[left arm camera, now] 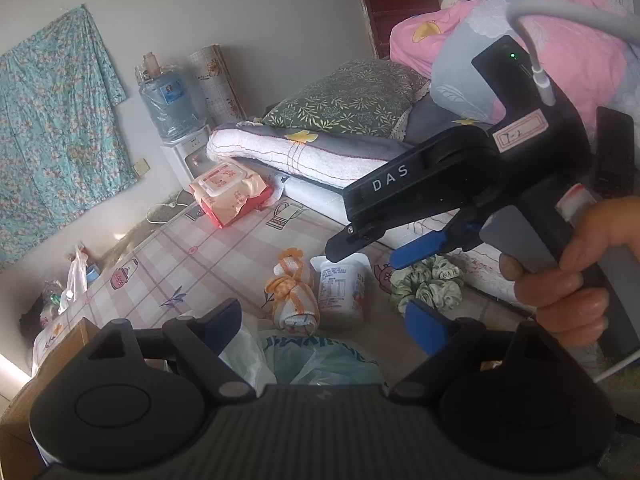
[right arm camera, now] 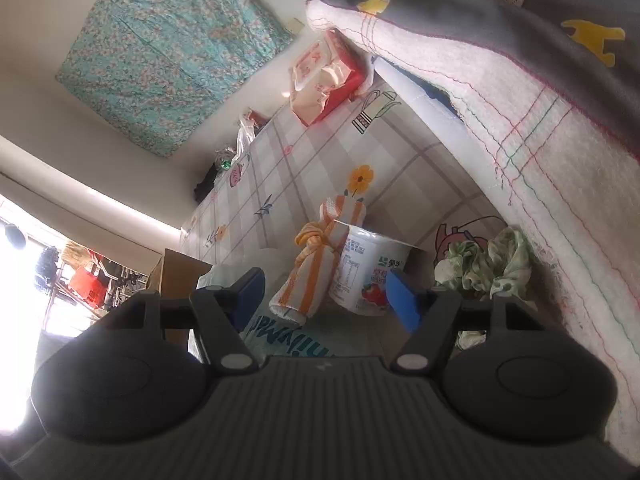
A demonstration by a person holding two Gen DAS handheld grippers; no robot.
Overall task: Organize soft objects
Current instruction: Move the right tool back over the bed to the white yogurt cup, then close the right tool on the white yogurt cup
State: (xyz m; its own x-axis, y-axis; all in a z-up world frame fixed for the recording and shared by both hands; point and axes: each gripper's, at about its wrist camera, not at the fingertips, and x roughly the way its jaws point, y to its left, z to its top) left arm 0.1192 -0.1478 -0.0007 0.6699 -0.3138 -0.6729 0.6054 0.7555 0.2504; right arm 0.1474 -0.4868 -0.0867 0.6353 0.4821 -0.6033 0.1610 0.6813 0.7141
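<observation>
A rolled, knotted orange-and-white striped towel (left arm camera: 294,296) (right arm camera: 316,268) lies on the checked tablecloth (left arm camera: 208,256). A white strawberry yogurt cup (left arm camera: 342,288) (right arm camera: 368,276) lies on its side against the towel. To their right sits a green floral scrunchie (left arm camera: 428,284) (right arm camera: 484,268). My left gripper (left arm camera: 326,324) is open above a white-and-green plastic bag (left arm camera: 320,360) (right arm camera: 288,328), with nothing between its fingers. My right gripper (right arm camera: 324,300) (left arm camera: 400,254), held by a hand (left arm camera: 572,280), is open and hovers just short of the towel and cup.
A cardboard box (left arm camera: 52,360) (right arm camera: 180,276) stands at the near left. A pack of wipes (left arm camera: 228,192) (right arm camera: 324,80) lies at the far end of the cloth. A folded white-and-grey blanket (left arm camera: 300,152) (right arm camera: 540,100), a pillow (left arm camera: 352,100) and a water dispenser (left arm camera: 172,100) border the right and back.
</observation>
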